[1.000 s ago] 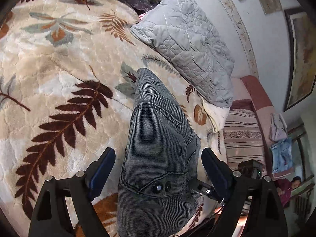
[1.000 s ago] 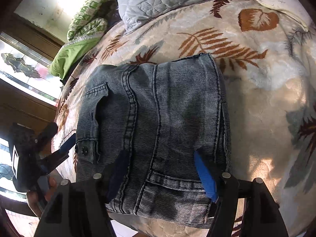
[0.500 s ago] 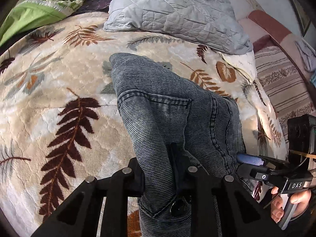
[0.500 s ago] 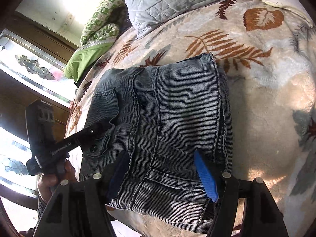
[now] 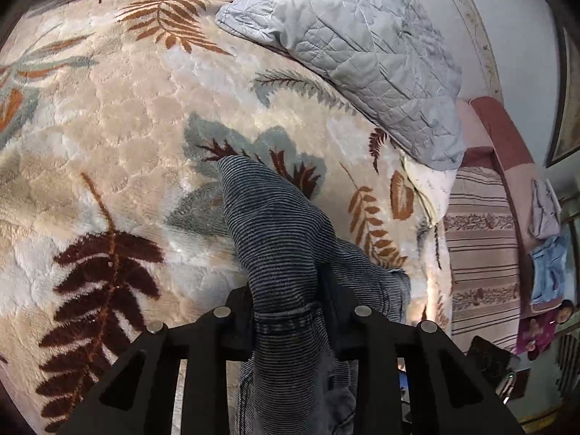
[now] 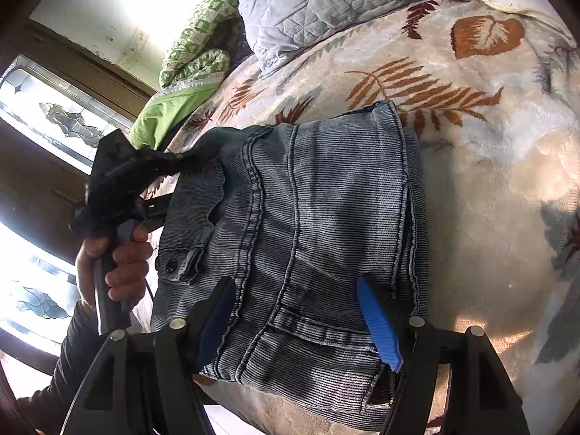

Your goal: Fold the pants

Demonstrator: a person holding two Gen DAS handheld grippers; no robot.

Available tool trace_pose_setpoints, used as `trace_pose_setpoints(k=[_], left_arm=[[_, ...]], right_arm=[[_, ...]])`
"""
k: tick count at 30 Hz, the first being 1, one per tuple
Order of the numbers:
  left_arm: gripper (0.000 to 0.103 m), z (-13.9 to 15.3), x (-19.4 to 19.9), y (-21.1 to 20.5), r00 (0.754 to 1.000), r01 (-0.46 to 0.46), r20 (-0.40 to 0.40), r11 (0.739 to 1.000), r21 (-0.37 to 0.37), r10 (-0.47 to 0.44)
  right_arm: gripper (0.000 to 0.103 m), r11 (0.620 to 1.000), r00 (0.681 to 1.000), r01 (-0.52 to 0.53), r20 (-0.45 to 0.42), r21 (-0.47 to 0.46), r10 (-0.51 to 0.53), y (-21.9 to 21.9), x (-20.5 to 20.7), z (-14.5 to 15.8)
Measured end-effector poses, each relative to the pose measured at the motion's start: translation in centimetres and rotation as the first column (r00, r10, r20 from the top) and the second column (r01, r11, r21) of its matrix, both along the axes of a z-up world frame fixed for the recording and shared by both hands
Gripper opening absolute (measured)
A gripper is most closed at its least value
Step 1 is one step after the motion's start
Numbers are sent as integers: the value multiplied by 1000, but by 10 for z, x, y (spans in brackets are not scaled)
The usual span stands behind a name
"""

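Folded grey-blue corduroy pants lie on a leaf-patterned blanket. My left gripper is clamped on a bunched fold of the pants; its jaws are opening slightly with the cloth still pinched between the pads. In the right wrist view a hand holds that left gripper at the pants' left edge, pulling it up. My right gripper stands open over the near waistband end, its blue pads spread apart above the cloth.
A grey quilted pillow lies at the head of the bed, beside a green patterned cover. A glazed window is to the left. A striped sofa and a seated person are beyond the bed's right edge.
My left gripper went from wide open around the pants' end to shut on a fold of cloth, then swung sideways with it. The right gripper kept still and open.
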State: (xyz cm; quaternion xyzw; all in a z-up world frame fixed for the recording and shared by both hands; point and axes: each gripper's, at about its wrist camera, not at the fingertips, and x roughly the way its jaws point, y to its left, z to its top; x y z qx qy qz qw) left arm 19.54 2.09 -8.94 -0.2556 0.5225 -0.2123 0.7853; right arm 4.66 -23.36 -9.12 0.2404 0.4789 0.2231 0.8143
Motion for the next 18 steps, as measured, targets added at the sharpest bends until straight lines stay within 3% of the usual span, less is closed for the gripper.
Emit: trace_pose_setpoints(k=[3, 4, 5, 7, 9, 13, 16, 18], left_arm=[[32, 8, -6, -4, 998, 3, 56, 997, 72, -7], [43, 12, -9, -4, 997, -8, 79, 996, 88, 1], [64, 17, -13, -1, 996, -26, 93, 995, 96, 17], [82, 27, -22, 14, 993, -64, 99, 995, 78, 56], [82, 41, -37, 29, 984, -99, 152, 994, 43, 91], [82, 56, -76, 29, 981, -65, 189, 995, 82, 48], [82, 55, -102, 17, 975, -78, 219, 979, 189, 36], [82, 43, -108, 2, 980, -67, 199, 953, 296, 8]], right_arm=[[73, 1000, 1000, -4, -4, -3, 4, 0, 1, 1], [73, 1000, 1000, -4, -8, -7, 4, 0, 2, 3], [73, 1000, 1000, 5, -16, -5, -5, 0, 2, 7], [73, 1000, 1000, -5, -29, 3, 5, 0, 3, 17], [73, 1000, 1000, 4, 19, 3, -4, -1, 2, 35], [73, 999, 997, 3, 74, 51, -7, 1, 21, 65], [73, 988, 995, -39, 96, 147, 25, 9, 51, 75], [76, 988, 997, -29, 73, 150, 19, 10, 74, 63]])
